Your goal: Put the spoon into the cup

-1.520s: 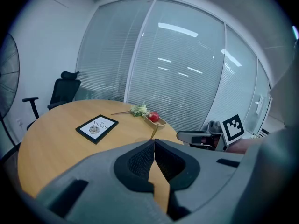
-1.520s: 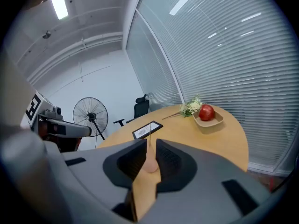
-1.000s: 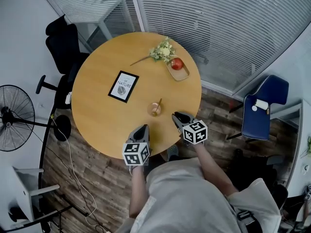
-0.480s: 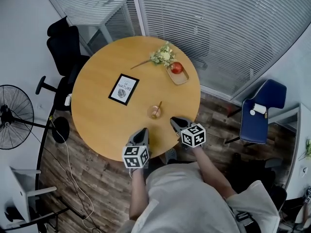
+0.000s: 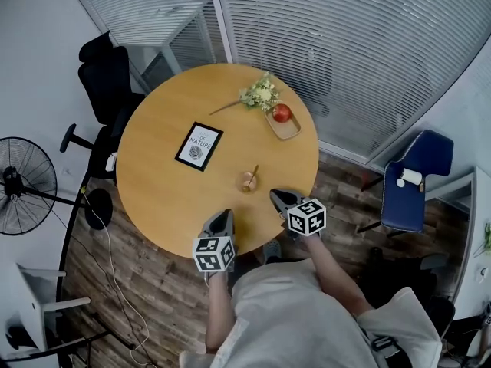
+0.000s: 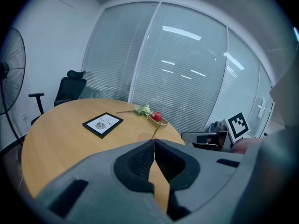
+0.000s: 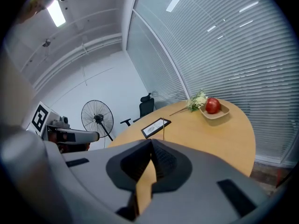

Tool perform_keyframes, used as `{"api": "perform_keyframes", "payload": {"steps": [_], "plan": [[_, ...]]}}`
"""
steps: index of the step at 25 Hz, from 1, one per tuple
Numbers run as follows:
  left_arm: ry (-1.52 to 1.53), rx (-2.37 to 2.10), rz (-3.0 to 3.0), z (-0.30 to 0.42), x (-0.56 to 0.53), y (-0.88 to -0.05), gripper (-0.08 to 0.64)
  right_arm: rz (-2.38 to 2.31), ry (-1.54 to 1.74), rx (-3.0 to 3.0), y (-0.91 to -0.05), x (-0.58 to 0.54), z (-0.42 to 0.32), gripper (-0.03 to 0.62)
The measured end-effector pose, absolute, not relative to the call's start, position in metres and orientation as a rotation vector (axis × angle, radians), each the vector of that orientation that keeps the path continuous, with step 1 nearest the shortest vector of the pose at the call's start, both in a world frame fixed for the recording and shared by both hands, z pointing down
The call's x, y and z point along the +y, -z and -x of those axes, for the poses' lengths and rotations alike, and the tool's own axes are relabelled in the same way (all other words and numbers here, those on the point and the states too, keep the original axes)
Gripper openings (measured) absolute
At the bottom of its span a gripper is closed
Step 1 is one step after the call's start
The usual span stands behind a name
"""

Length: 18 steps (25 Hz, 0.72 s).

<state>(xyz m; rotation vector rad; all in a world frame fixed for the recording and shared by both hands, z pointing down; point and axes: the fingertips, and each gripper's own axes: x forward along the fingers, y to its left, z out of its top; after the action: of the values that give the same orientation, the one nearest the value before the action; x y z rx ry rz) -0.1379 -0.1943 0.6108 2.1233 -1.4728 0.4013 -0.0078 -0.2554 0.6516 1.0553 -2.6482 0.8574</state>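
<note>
A small clear cup stands near the front of the round wooden table, with the wooden spoon leaning inside it. My left gripper hovers over the table's near edge, in front and to the left of the cup, jaws shut and empty. My right gripper is just right of the cup, also shut with nothing held. In the left gripper view the spoon handle rises just above the closed left gripper. In the right gripper view the spoon shows as a thin stick beyond the shut right gripper.
A black-framed picture lies mid-table. At the far side are a wooden tray with a red apple and a flower sprig. A black office chair and a fan stand left; a blue chair right.
The head view has shifted a little. Both grippers stay shut close to the cup; the left one has drawn back slightly toward the table's near edge. The spoon stays in the cup.
</note>
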Motion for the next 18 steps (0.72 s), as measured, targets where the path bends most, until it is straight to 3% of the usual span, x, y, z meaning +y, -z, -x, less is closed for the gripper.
{"api": "perform_keyframes", "payload": {"steps": [18], "plan": [[-0.405, -1.5, -2.114, 0.146, -0.193, -0.608, 0.009, -1.018, -0.83, -2.663, -0.647, -0.261, 0.018, -0.003]]}}
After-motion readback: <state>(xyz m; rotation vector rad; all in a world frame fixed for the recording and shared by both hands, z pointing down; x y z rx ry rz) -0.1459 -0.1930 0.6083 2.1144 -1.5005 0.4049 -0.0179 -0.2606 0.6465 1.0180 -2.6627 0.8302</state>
